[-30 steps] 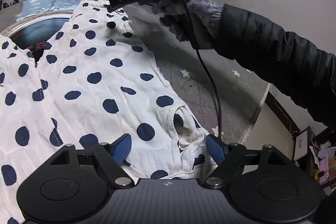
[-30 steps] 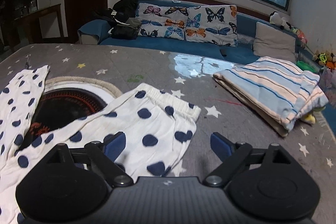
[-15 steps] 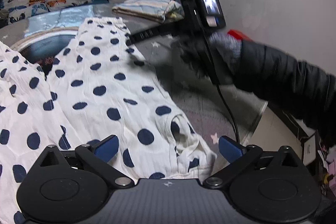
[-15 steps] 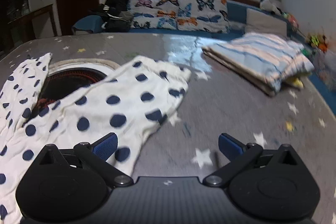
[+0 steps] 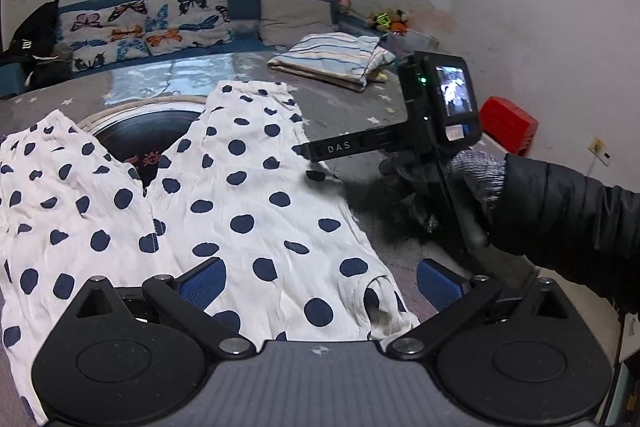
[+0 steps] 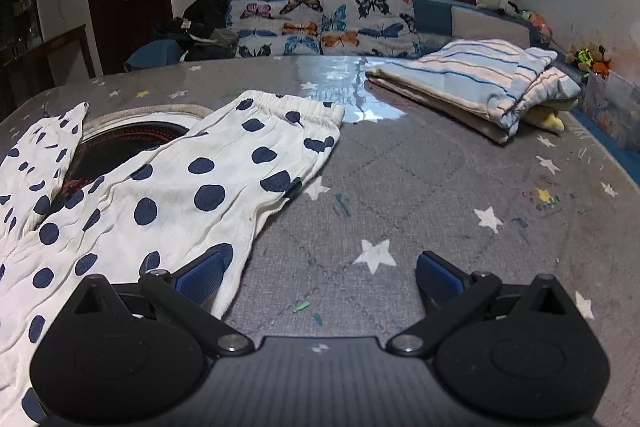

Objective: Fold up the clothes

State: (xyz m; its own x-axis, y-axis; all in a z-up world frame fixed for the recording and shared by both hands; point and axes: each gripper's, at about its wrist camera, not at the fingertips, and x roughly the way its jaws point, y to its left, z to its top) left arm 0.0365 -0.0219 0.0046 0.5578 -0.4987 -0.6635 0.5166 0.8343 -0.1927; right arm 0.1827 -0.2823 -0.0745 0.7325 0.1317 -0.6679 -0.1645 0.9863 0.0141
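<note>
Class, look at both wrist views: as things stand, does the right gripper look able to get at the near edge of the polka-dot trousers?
Probably yes. The right gripper is open, and the polka-dot trousers lie flat with their edge beside its left finger. Only bare table lies between; nothing blocks the way.

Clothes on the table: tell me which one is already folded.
The striped blue-and-white piece at the far right, by the sofa, lies in a neat stack. The polka-dot garment lies spread out flat, partly over the round inset.

the grey worktop (image 6: 440, 187) lies bare between the polka-dot trousers (image 6: 180, 195) on the left and the folded striped cloth (image 6: 472, 83) far right; there a gripper can pass freely.
</note>
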